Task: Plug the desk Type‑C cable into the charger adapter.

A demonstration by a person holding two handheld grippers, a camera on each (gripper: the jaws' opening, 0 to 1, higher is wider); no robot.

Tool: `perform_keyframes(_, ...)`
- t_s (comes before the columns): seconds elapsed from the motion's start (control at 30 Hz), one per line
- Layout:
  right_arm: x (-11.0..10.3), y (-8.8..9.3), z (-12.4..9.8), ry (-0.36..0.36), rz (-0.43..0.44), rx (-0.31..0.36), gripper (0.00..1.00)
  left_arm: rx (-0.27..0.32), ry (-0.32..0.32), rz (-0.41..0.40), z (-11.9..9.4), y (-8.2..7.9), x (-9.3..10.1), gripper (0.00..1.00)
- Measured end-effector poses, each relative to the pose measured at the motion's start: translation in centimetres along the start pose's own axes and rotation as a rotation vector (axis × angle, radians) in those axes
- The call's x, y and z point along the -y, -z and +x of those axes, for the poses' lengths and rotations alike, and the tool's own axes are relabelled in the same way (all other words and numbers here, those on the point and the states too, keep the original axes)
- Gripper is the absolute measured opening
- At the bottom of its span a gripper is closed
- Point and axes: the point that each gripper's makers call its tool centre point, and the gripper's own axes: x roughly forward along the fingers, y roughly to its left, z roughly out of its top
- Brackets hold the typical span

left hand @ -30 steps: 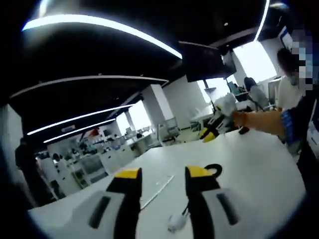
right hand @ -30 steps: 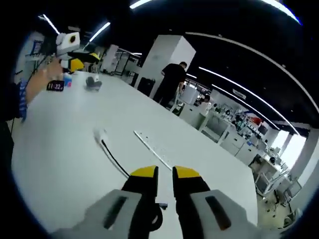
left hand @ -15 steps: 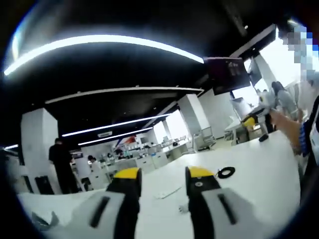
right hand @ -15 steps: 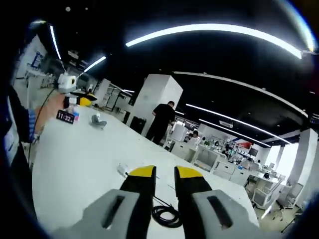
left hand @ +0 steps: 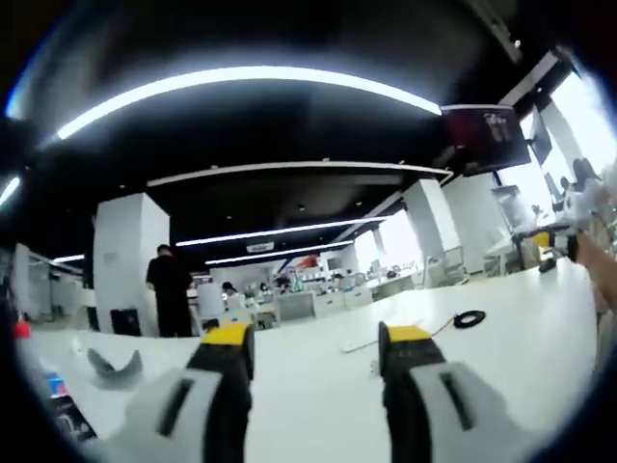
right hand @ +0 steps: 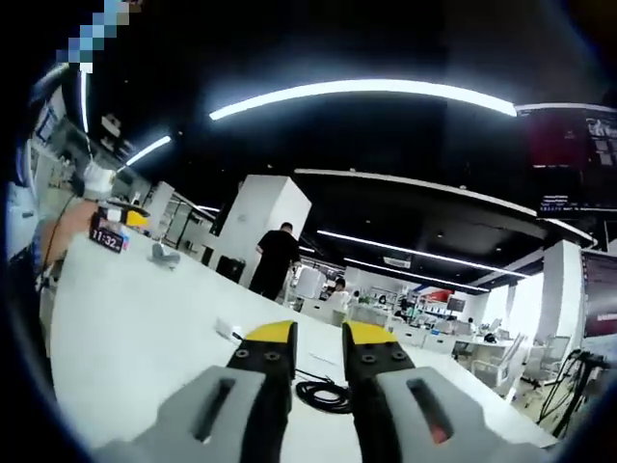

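I'm early in this one, the reach, nothing picked up yet. In the left gripper view my left tool hangs over the white surface with its jaws wide apart and nothing between them. Past its right jaw the coiled black Type-C cable lies flat, well apart from the tool, and a small white block just beside the jaw tip may be the charger adapter; too small to be sure. In the right gripper view the right tool has its jaws narrow and bare, the cable coil sitting just beyond the tips. Next I'd judge: drop low, close on the plug end. Plenty of bare surface around; its far edge lies beyond, and a clock stands far left.
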Motion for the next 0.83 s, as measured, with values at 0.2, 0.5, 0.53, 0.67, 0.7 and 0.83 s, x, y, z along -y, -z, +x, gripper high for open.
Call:
perform_keyframes(0.2,-0.1,2.7,0.7,0.02,-0.047,-0.061,0.29,-0.039,-0.197,0.051,-0.1,4.3,-3.0,0.52)
perform_keyframes(0.5,0.9,3.9,0.0,0.076,-0.126,-0.117,0.29,-0.073,-0.209,0.138,-0.2,5.3,-3.2,0.54)
perform_keyframes(0.53,0.9,4.0,-0.1,0.078,-0.121,-0.12,0.29,-0.081,-0.208,0.124,-0.3,5.5,-3.4,0.53)
perform_keyframes(0.67,1.1,4.3,-0.1,0.082,-0.099,-0.131,0.29,-0.088,-0.213,0.098,-0.4,5.7,-3.7,0.53)
perform_keyframes(0.7,1.2,4.4,-0.1,0.082,-0.094,-0.134,0.29,-0.084,-0.216,0.1,-0.5,5.6,-3.8,0.53)
perform_keyframes(0.83,1.3,4.7,-0.1,0.084,-0.08,-0.146,0.28,-0.084,-0.224,0.109,-0.6,5.5,-3.9,0.53)
